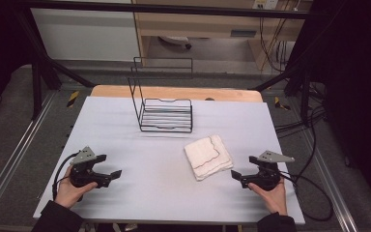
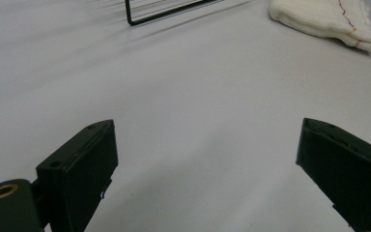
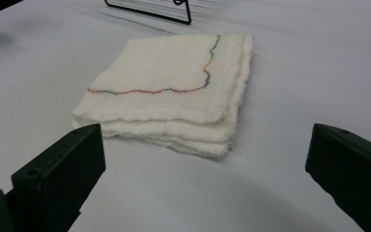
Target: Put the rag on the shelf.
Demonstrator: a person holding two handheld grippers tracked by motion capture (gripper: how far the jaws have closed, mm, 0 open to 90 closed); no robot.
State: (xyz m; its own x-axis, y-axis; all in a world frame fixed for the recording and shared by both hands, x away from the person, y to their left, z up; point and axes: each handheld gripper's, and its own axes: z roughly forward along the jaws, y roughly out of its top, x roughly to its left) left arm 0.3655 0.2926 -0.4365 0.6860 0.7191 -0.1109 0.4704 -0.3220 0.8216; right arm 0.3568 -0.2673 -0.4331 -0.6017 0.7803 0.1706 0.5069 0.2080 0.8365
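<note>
Folded cloth (image 1: pixel 208 157) lay flat on the pale surface (image 1: pixel 140 145), right of centre and just in front of the black wire rack (image 1: pixel 166 115), apart from it; it looked like white terry or gauze folded into several layers, with a coloured stitched line (image 3: pixel 174 87) running across its top face. By its look it would be light, soft and limp; it would sag and might unfold if lifted by one layer alone; it seemed in no way fragile, and its nap should give the pads good friction. The right hand-held gripper (image 1: pixel 240 177) sat near its front right corner, jaws spread wide with nothing between them, pointing toward the cloth; in the right gripper view the stacked edges (image 3: pixel 174 133) faced the jaws. The left hand-held gripper (image 1: pixel 112 175) rested well apart on the other side, jaws likewise spread and empty. The best hold, I judged, would be across the whole thickness at the near folded edge or a corner, so all layers came up together; pinching the top layer alone risked peeling the fold open.
</note>
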